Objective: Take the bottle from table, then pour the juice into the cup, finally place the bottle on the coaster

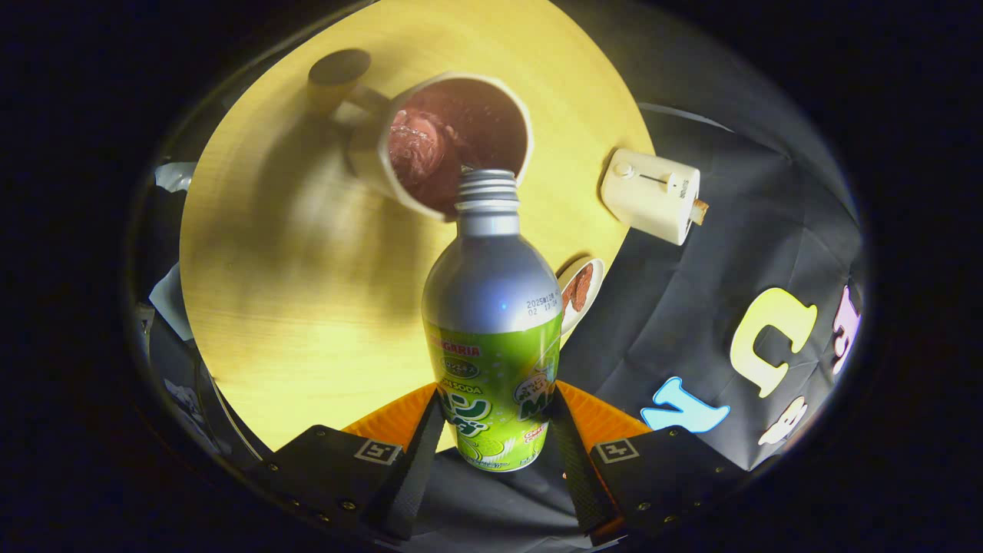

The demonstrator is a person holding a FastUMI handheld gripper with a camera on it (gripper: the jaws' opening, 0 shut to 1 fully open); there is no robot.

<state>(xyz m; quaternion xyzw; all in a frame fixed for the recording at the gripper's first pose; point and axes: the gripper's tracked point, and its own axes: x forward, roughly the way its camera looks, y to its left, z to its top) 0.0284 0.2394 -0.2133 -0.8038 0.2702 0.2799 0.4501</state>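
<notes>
My gripper is shut on a silver bottle with a green label, both fingers pressing its lower body. The bottle has no cap and is tipped forward, its threaded mouth at the rim of a white cup just beyond it. Dark reddish liquid with foam fills the inside of the cup. The cup stands on a round yellow table. A small white coaster with a brown picture lies at the table's edge, partly hidden behind the bottle's right shoulder.
A cream toaster-like appliance stands on the table to the right of the cup. A dark round object sits beyond the cup on the left. Black cloth hangs past the table's right edge.
</notes>
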